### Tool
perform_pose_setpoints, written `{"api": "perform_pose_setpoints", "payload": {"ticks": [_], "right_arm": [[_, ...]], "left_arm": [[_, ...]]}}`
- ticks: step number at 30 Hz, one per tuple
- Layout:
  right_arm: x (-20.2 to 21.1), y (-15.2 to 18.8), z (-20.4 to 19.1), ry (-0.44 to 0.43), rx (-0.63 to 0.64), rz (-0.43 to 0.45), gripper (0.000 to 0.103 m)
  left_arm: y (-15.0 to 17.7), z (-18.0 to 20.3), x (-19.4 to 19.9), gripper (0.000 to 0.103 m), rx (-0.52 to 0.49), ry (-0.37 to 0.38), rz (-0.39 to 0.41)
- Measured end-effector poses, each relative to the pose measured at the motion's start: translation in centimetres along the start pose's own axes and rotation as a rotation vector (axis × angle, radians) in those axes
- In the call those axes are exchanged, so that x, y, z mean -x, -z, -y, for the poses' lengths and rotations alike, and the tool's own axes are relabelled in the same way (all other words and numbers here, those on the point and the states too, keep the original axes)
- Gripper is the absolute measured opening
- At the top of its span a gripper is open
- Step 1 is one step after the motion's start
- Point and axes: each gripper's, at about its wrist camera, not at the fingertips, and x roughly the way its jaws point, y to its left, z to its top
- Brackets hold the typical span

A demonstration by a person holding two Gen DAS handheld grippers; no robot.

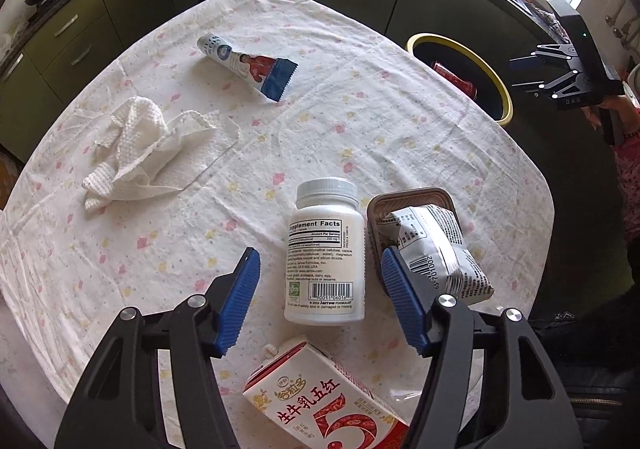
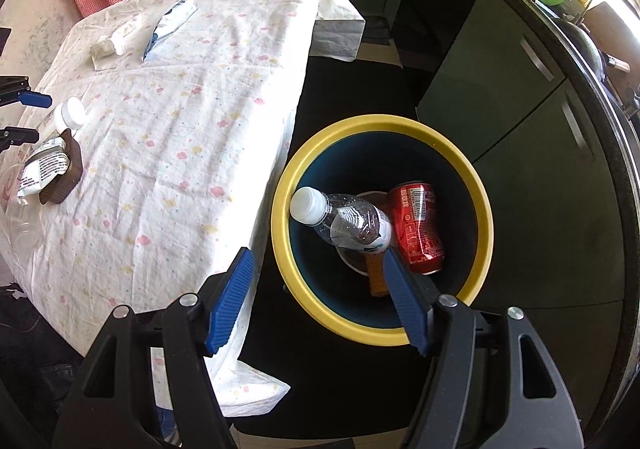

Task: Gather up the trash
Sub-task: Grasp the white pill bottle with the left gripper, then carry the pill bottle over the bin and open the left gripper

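Grippers: two. Left gripper (image 1: 320, 297) spread wide over the table (image 1: 360, 121), holding nothing; right gripper (image 2: 318, 297) spread wide above the bin (image 2: 288, 185), also holding nothing.
Left fingers (image 1: 240, 301): either side of the pill bottle (image 1: 326, 249); whether they touch it, cannot tell.
Pill bottle: one, lying flat, long axis running away from the left gripper, white cap at the far end.
Milk carton (image 1: 324, 401): one, on its side, just below the pill bottle.
Brown tray (image 1: 400, 205): one, right of the pill bottle, a white packet (image 1: 436, 245) resting in it.
Paper towel (image 1: 140, 145): one, crumpled, far left.
Tube (image 1: 248, 63): one, lying diagonally at the far side of the table.
Bin contents: one clear water bottle (image 2: 344, 221), cap toward the table; one red can (image 2: 420, 225) beside it.
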Motion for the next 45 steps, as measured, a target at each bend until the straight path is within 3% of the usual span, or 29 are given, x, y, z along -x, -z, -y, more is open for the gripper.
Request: {"api": "perform_pose_setpoints", "payload": {"ticks": [2, 8, 22, 28, 33, 40, 45], "right_arm": [[-0.4, 0.0, 0.0, -0.007, -0.004, -0.004, 0.064], [-1.1, 0.1, -0.2, -0.023, -0.001, -0.015, 0.064], [-2.0, 0.8, -0.4, -0.041, -0.005, -0.024, 0.064], [-2.2, 1.1, -0.3, -0.043, -0.009, -0.026, 0.064], [-2.3, 1.4, 0.1, -0.040, -0.018, -0.022, 0.064], [-1.6, 3.0, 1.8, -0.025, -0.071, 0.000, 0.064], [-1.2, 5.9, 3.8, -0.010, -0.134, 0.000, 0.064]], "left_arm": [[-0.3, 0.0, -0.6, 0.053, 0.003, -0.008, -0.027], [-0.9, 0.2, -2.0, 0.047, -0.012, -0.018, -0.079], [-2.3, -2.1, -4.7, 0.047, 0.001, -0.042, -0.135], [-2.8, -3.0, -4.8, 0.047, 0.007, -0.055, -0.109], [-3.2, -3.2, -2.2, 0.047, 0.004, -0.073, -0.053], [-6.7, 1.1, 1.4, 0.047, -0.104, -0.080, 0.021], [-10.3, 6.2, 0.3, 0.047, -0.214, -0.035, 0.023]]}}
